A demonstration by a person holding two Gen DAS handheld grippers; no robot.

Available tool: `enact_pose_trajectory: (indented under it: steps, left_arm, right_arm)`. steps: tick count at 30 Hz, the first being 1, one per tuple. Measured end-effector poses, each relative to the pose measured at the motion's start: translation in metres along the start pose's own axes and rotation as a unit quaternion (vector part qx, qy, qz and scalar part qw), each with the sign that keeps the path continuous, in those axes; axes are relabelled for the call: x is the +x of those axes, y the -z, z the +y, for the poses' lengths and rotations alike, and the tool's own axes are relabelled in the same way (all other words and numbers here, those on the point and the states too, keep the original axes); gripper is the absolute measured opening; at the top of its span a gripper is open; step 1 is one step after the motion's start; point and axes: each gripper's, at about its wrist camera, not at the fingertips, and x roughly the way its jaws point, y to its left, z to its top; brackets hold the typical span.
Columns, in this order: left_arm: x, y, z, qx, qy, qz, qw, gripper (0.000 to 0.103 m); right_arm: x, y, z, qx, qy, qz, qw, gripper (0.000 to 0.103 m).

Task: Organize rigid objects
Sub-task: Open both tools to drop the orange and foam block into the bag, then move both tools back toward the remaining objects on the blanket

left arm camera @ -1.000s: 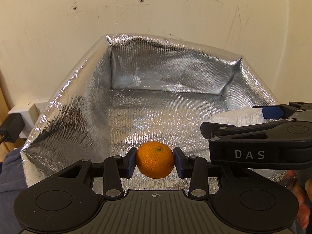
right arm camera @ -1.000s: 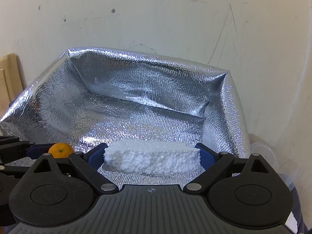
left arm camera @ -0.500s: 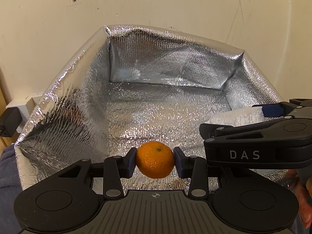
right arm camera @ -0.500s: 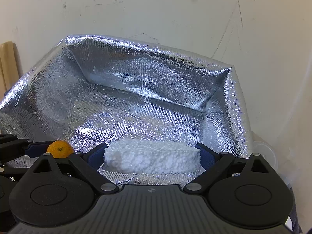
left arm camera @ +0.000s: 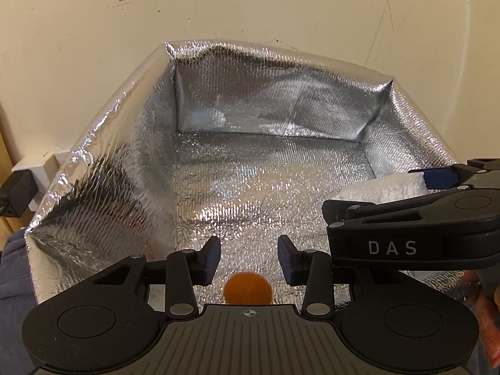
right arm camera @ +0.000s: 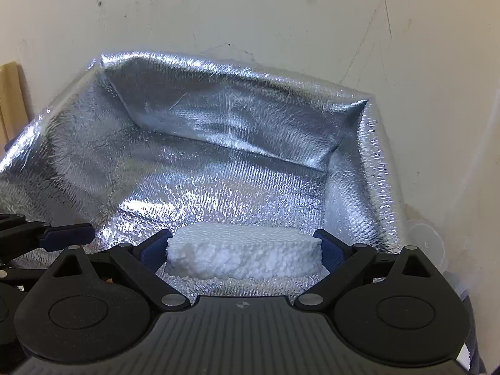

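Observation:
A silver foil-lined box stands open against the wall; it also shows in the right wrist view. My left gripper is open over the box's near edge. A small orange, blurred, is below and free of the fingers, dropping into the box. My right gripper is shut on a white foam block, held over the box's near right side. The right gripper and the foam block also show at the right of the left wrist view.
A cream wall stands right behind the box. A white power strip with a black plug lies left of the box. Blue cloth lies at the near left. A clear plastic lid sits right of the box.
My left gripper opened and let go of the orange, which now falls below the fingers. Both grippers moved forward over the box. The right gripper still holds the foam block.

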Motion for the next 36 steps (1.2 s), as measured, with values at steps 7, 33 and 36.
enact_pose_trajectory:
  steps: [7,33,36]
  left_arm:
    - [-0.012,-0.002,0.003,-0.008,0.002,-0.011,0.9999,0.046]
    - [-0.119,0.050,0.062,-0.026,-0.059,-0.060,0.9962,0.096]
    - [-0.115,0.068,0.073,-0.031,-0.070,-0.046,0.9960,0.096]
  right_arm:
    - [-0.011,-0.002,-0.003,0.002,0.001,-0.009,1.000,0.096]
    - [-0.148,0.062,-0.001,0.017,-0.006,-0.094,0.995,0.097]
    - [-0.153,0.086,-0.002,0.014,-0.006,-0.085,0.996,0.097]
